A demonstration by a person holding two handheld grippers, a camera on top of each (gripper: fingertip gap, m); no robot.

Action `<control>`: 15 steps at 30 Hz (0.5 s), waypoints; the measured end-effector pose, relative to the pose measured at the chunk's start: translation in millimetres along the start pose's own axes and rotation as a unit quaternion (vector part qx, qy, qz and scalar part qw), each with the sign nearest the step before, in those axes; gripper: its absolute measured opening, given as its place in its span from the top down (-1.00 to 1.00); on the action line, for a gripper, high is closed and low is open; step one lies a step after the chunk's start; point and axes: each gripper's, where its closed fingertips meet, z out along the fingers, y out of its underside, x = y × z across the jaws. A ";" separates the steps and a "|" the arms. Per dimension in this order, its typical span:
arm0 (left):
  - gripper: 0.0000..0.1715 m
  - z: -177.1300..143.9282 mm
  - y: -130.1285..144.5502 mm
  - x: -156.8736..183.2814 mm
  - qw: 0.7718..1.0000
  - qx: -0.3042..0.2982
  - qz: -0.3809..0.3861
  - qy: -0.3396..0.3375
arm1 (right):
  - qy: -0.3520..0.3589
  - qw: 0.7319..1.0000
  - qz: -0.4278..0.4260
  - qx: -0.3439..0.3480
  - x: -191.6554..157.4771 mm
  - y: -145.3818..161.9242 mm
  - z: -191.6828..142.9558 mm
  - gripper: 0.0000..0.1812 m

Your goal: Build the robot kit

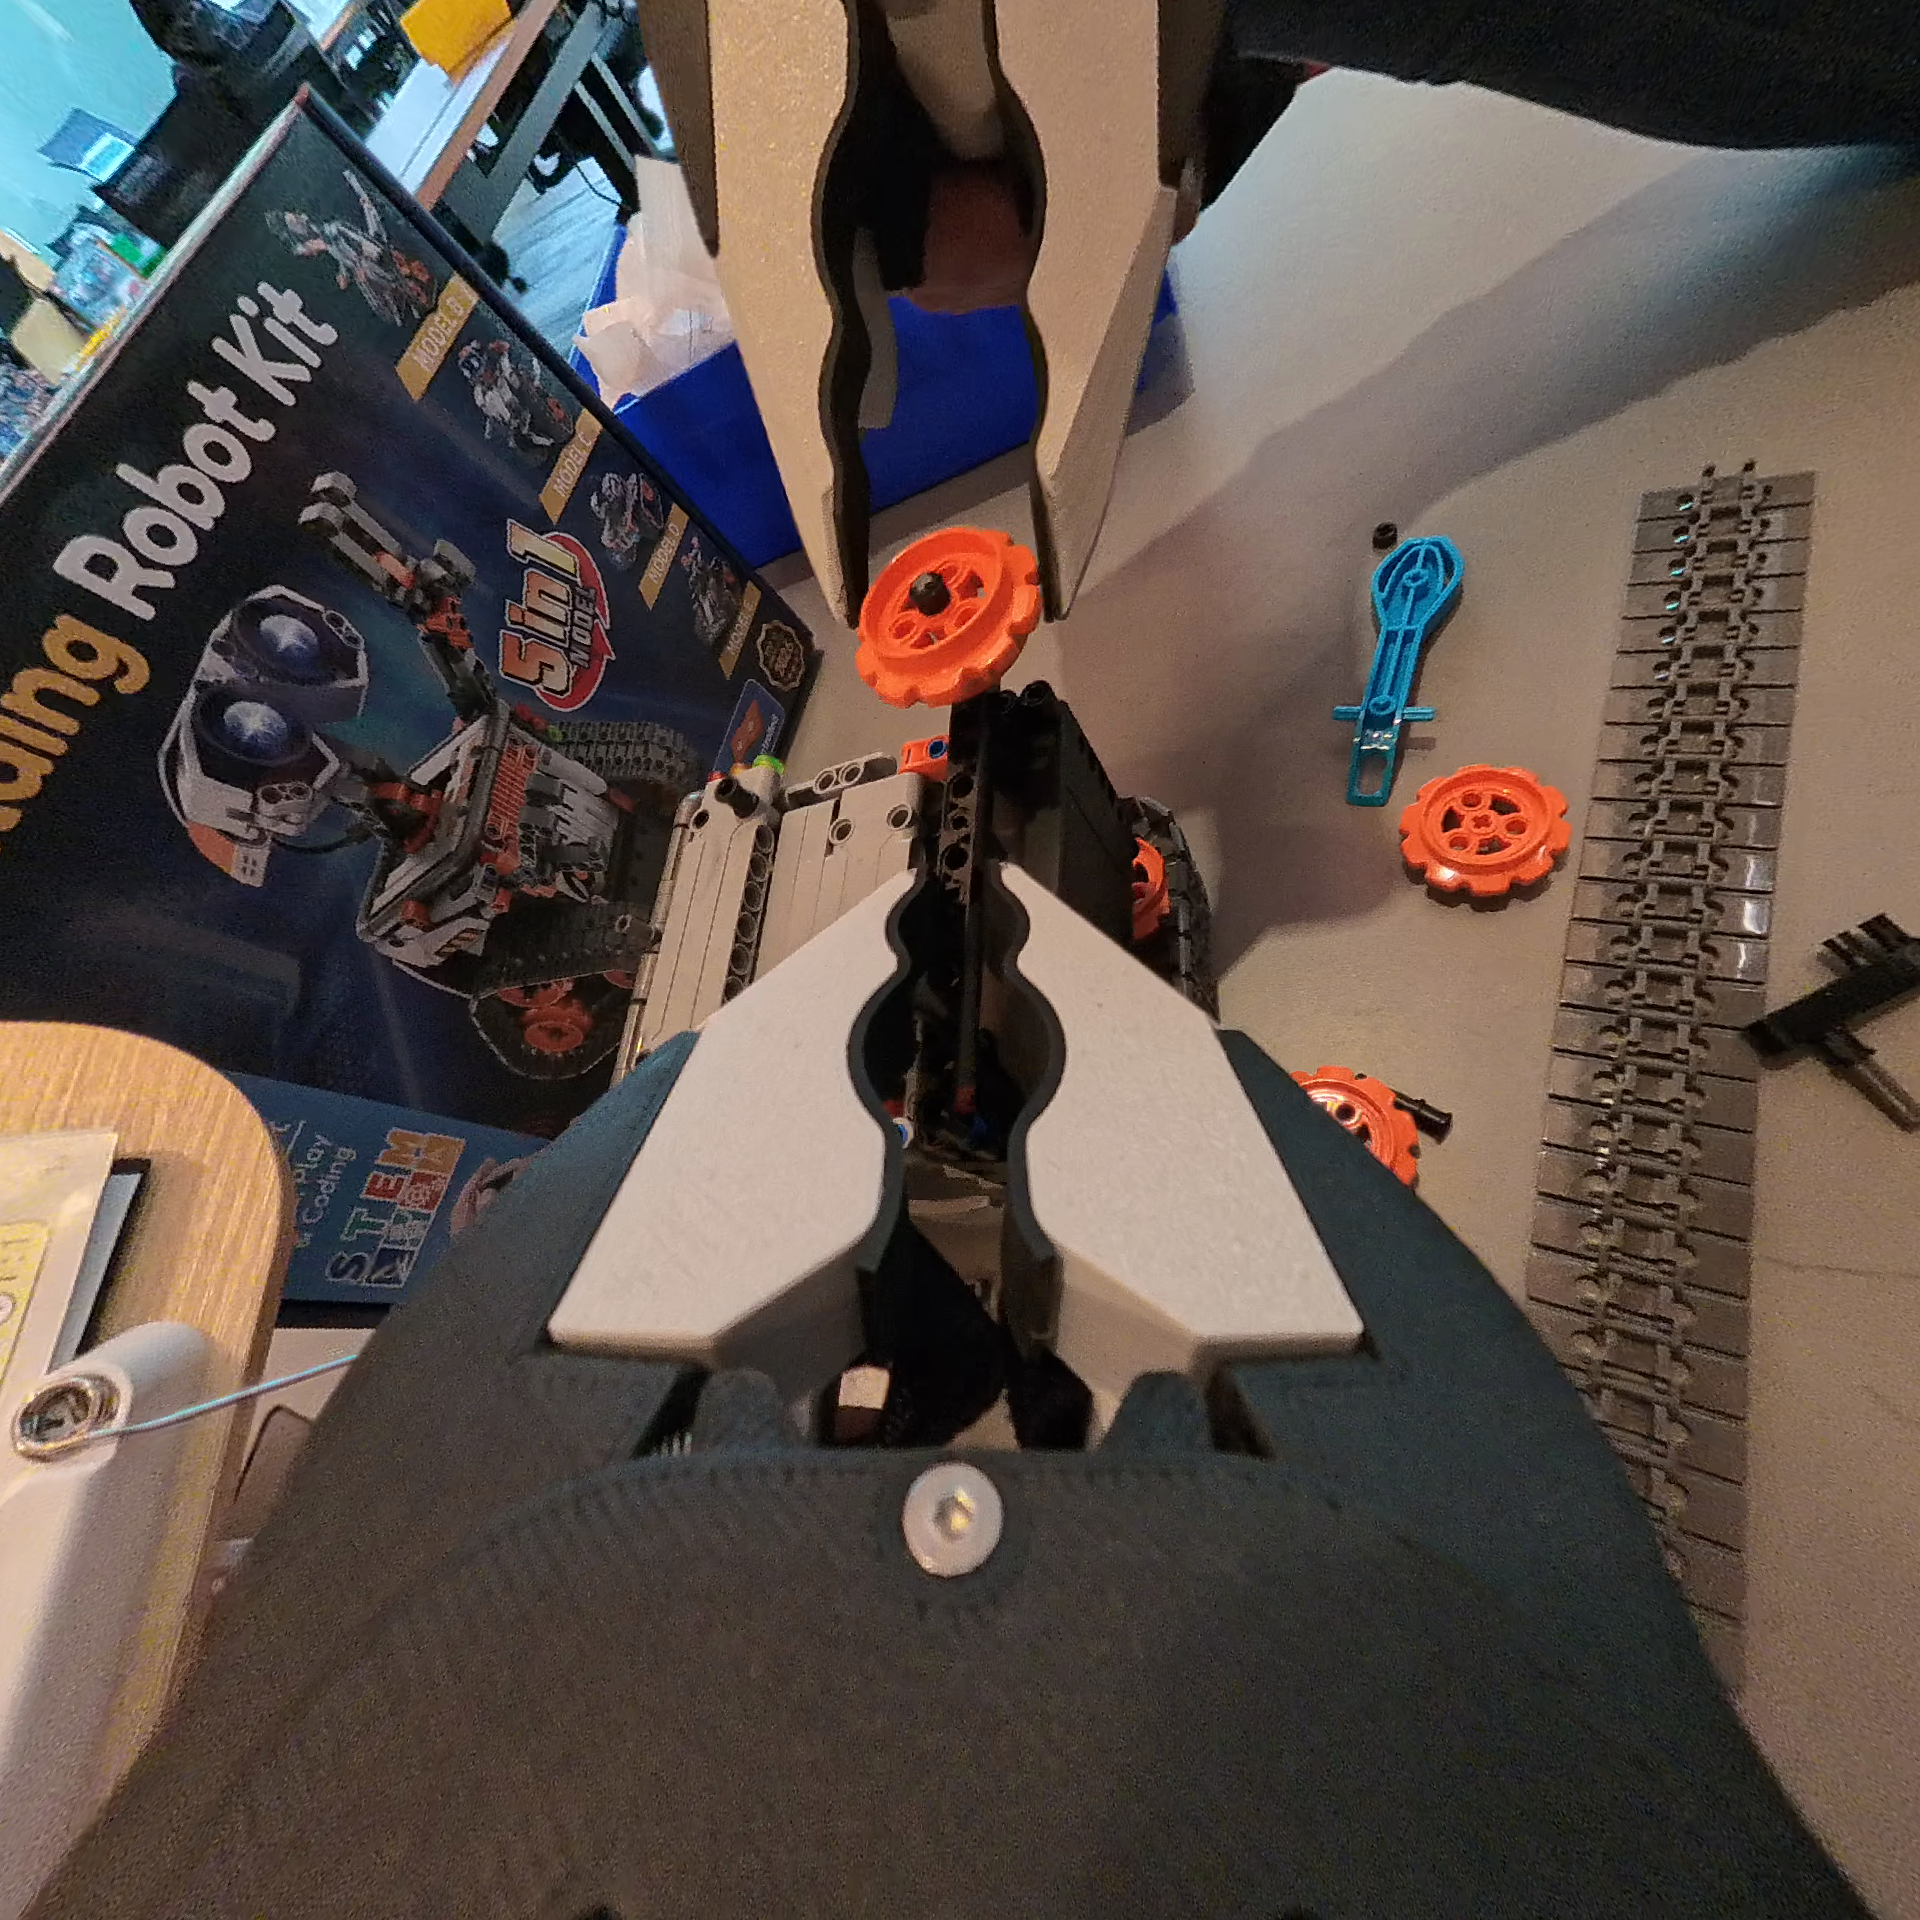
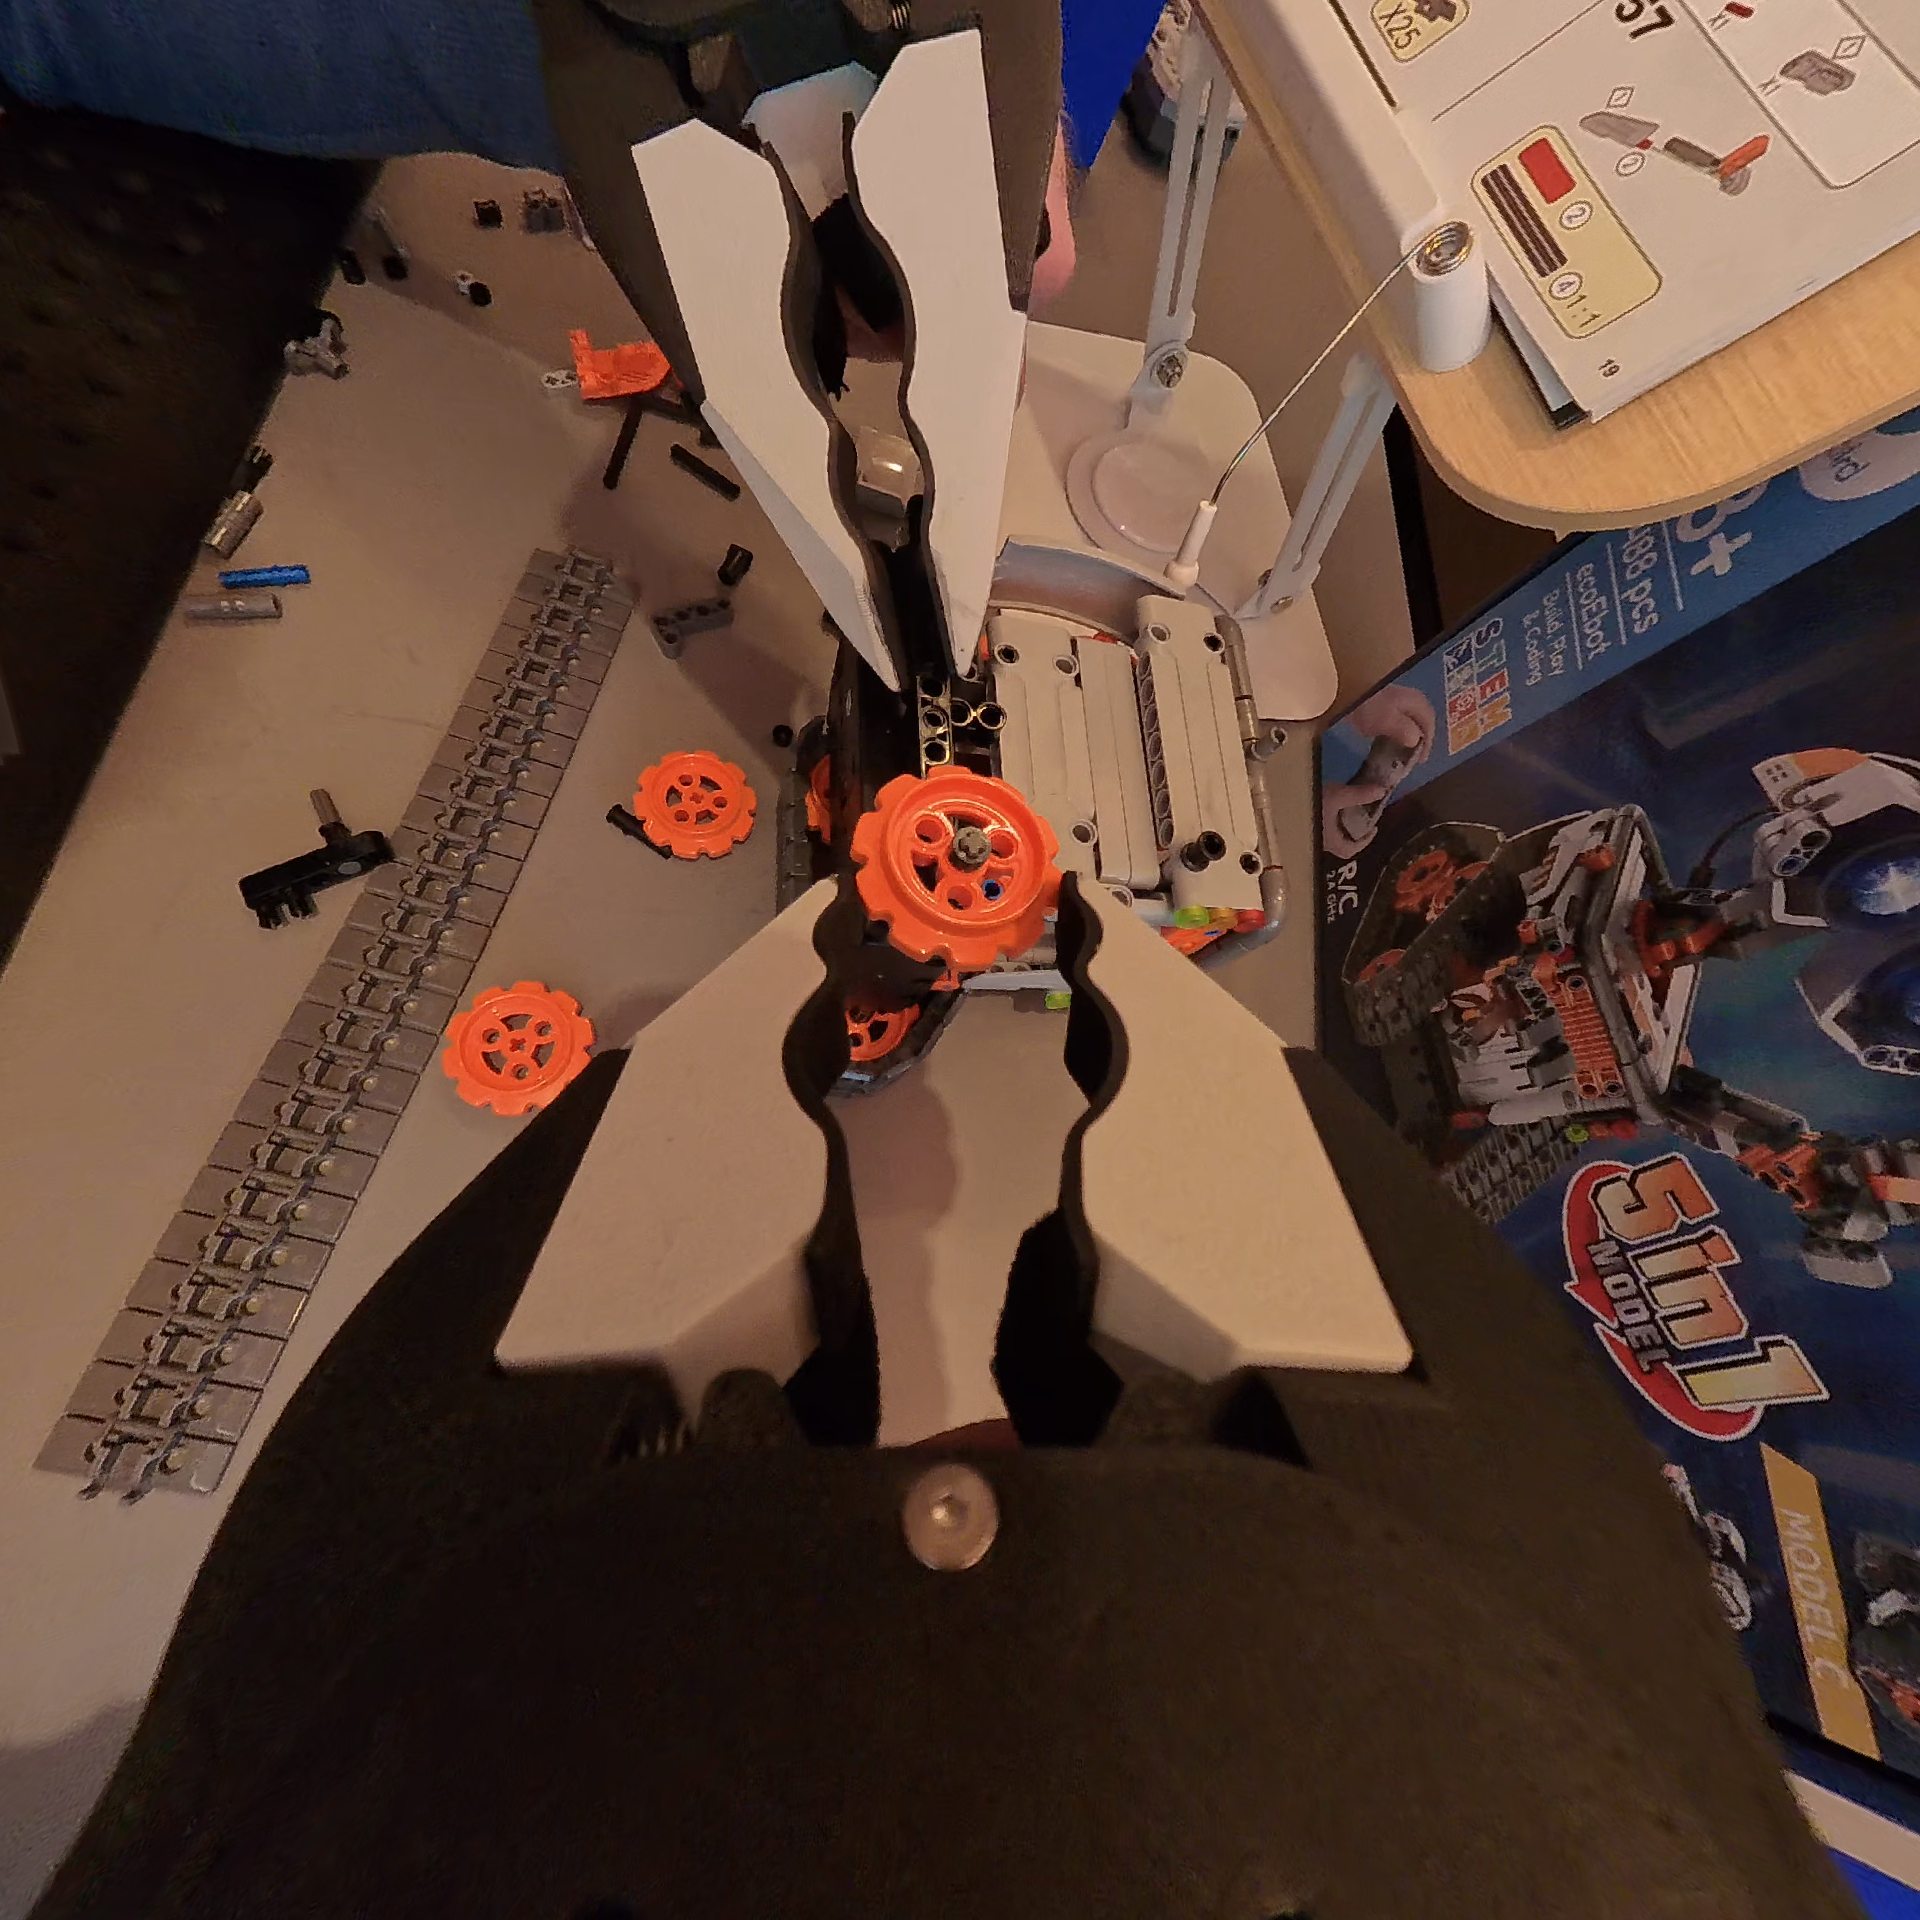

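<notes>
We hold our left gripper (image 1: 961, 883) clamped narrow, fingers nearly together; our right gripper (image 2: 951, 914) faces it tip to tip, jaws pinched.

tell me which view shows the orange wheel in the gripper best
The right wrist view: the orange wheel faces the camera, spokes and hub pin clear, between the right gripper fingertips. The left wrist view shows it farther off and tilted.

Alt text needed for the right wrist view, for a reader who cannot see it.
The right gripper grips an orange sprocket wheel at a grey-and-black brick model, which the left gripper pinches from the far side. Two loose orange wheels and a grey track strip lie alongside.
</notes>
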 end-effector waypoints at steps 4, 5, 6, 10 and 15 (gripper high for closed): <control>0.90 1.1 -1.0 0.5 1.000 0.001 -0.002 0.001 | 0.001 1.000 0.000 -0.010 0.0 1.9 -0.7 0.60; 0.90 1.2 -0.7 0.6 1.000 0.000 -0.003 0.001 | 0.003 1.000 -0.001 -0.013 0.1 1.8 -0.5 0.60; 0.90 1.3 -0.8 1.0 1.000 -0.003 0.001 0.000 | 0.004 1.000 0.000 -0.016 -0.1 1.8 -0.3 0.60; 0.90 2.3 -1.2 1.4 1.000 -0.007 0.004 0.001 | -0.001 1.000 0.010 -0.023 0.0 3.3 0.2 0.61; 0.89 3.0 -1.7 1.5 1.000 -0.004 0.008 -0.002 | 0.001 0.999 0.011 -0.031 0.3 3.7 0.3 0.61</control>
